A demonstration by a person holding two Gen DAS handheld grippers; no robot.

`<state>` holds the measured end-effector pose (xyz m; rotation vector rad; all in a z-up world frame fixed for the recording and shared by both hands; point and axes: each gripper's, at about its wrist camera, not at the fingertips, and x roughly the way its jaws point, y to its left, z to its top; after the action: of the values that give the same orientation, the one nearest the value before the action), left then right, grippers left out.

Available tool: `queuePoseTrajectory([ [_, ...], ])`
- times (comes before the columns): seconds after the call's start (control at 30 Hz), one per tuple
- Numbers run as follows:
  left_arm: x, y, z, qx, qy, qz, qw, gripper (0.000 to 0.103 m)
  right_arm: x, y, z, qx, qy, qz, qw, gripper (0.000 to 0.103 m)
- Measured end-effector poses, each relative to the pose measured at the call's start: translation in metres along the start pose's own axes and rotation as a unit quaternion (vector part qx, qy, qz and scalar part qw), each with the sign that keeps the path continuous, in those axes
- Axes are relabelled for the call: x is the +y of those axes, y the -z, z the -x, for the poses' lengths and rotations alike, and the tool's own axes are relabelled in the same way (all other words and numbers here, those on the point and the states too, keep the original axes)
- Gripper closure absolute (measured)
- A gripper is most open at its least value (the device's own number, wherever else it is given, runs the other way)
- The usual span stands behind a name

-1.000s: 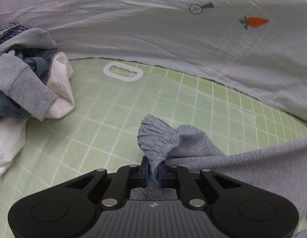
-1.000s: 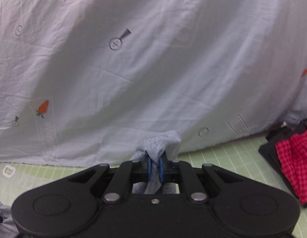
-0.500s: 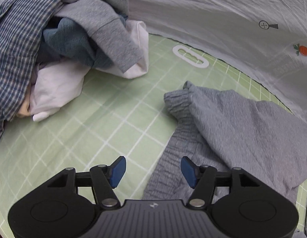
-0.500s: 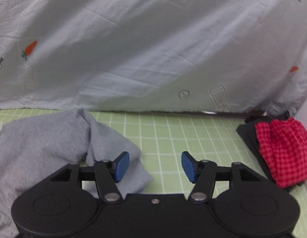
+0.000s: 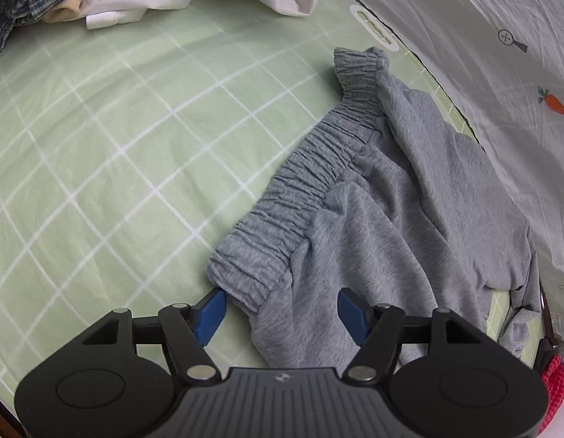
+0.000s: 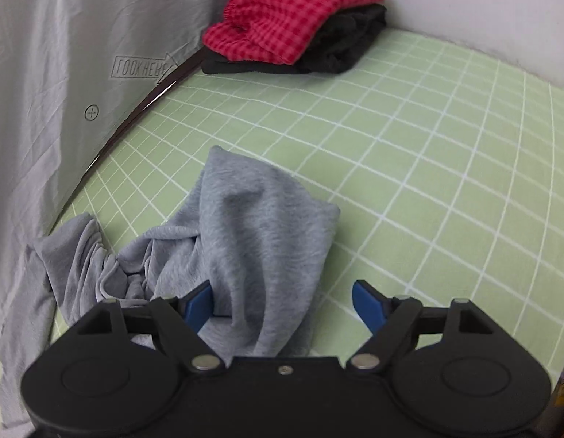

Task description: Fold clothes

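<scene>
Both claws are wide open and hold nothing: left claw [image 5: 282, 310] sits over the gray pants [image 5: 391, 200], right claw [image 6: 282, 304] too.

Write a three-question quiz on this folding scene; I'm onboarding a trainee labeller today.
1. True or false: the left gripper is shut on the grey elastic-waist sweatpants.
2. What lies on top of the folded black garment?
3. Which lies nearer the left gripper: A) waistband, B) leg ends?

Key:
1. False; both it and the right gripper are open.
2. A red checked garment.
3. A.
</scene>
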<state>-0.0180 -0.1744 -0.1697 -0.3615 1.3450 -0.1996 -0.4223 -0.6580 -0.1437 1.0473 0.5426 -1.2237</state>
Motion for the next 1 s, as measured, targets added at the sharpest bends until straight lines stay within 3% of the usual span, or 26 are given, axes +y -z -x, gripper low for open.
queuePoseTrajectory([
  [0.1, -0.008, 0.000, -0.005, -0.007, -0.024, -0.014, 0.9996, 0.035, -0.006, 0.004, -0.003, 0.003, -0.014, -0.033, 0.999, 0.022],
  [0.17, -0.011, 0.000, -0.005, -0.012, -0.033, -0.016, 0.9992, 0.041, -0.006, 0.004, -0.005, -0.001, -0.019, -0.034, 0.999, 0.025],
  [0.2, -0.011, -0.001, -0.005, -0.016, -0.042, -0.022, 0.9988, 0.062, -0.005, 0.003, -0.006, -0.005, -0.023, -0.029, 0.999, 0.029],
  [0.23, -0.012, -0.002, -0.004, -0.019, -0.050, -0.028, 0.9982, 0.080, -0.003, 0.002, -0.006, -0.007, -0.027, -0.022, 0.999, 0.047],
  [0.27, -0.012, -0.003, -0.003, -0.023, -0.056, -0.031, 0.9977, 0.082, -0.001, 0.000, -0.007, -0.010, -0.032, -0.016, 0.999, 0.069],
  [0.33, -0.004, -0.006, 0.004, -0.038, -0.045, -0.009, 0.9982, 0.092, 0.009, -0.002, 0.001, -0.023, -0.029, 0.019, 0.999, 0.083],
  [0.4, 0.006, -0.013, 0.016, -0.067, -0.070, -0.003, 0.9954, 0.093, 0.026, 0.002, 0.016, -0.050, -0.032, 0.094, 0.994, 0.086],
  [0.5, 0.021, -0.023, 0.033, -0.109, -0.107, 0.006, 0.9883, 0.094, 0.047, 0.008, 0.033, -0.073, -0.046, 0.181, 0.980, 0.085],
  [0.57, 0.031, -0.030, 0.045, -0.137, -0.132, 0.013, 0.9817, 0.094, 0.057, 0.009, 0.039, -0.087, -0.047, 0.208, 0.973, 0.054],
  [0.63, 0.041, -0.036, 0.056, -0.162, -0.154, 0.019, 0.9745, 0.093, 0.065, 0.007, 0.040, -0.103, -0.037, 0.221, 0.969, 0.042],
  [0.67, 0.044, -0.036, 0.057, -0.160, -0.151, 0.025, 0.9751, 0.093, 0.069, 0.006, 0.040, -0.112, -0.032, 0.227, 0.967, 0.037],
  [0.7, 0.048, -0.037, 0.057, -0.159, -0.149, 0.030, 0.9756, 0.093, 0.071, 0.004, 0.035, -0.108, -0.033, 0.236, 0.965, 0.031],
  [0.73, 0.050, -0.037, 0.057, -0.157, -0.147, 0.034, 0.9761, 0.093, 0.075, 0.001, 0.024, -0.089, -0.032, 0.252, 0.963, 0.016],
  [0.77, 0.050, -0.036, 0.055, -0.153, -0.148, 0.033, 0.9765, 0.093, 0.079, -0.002, 0.012, -0.068, -0.031, 0.268, 0.960, 0.013],
  [0.9, 0.049, -0.032, 0.049, -0.145, -0.153, 0.031, 0.9771, 0.092, 0.087, -0.003, -0.028, -0.034, -0.005, 0.319, 0.947, 0.014],
  [1.0, 0.050, -0.031, 0.050, -0.147, -0.152, 0.036, 0.9767, 0.092, 0.085, -0.013, -0.048, 0.001, -0.014, 0.308, 0.951, 0.027],
])
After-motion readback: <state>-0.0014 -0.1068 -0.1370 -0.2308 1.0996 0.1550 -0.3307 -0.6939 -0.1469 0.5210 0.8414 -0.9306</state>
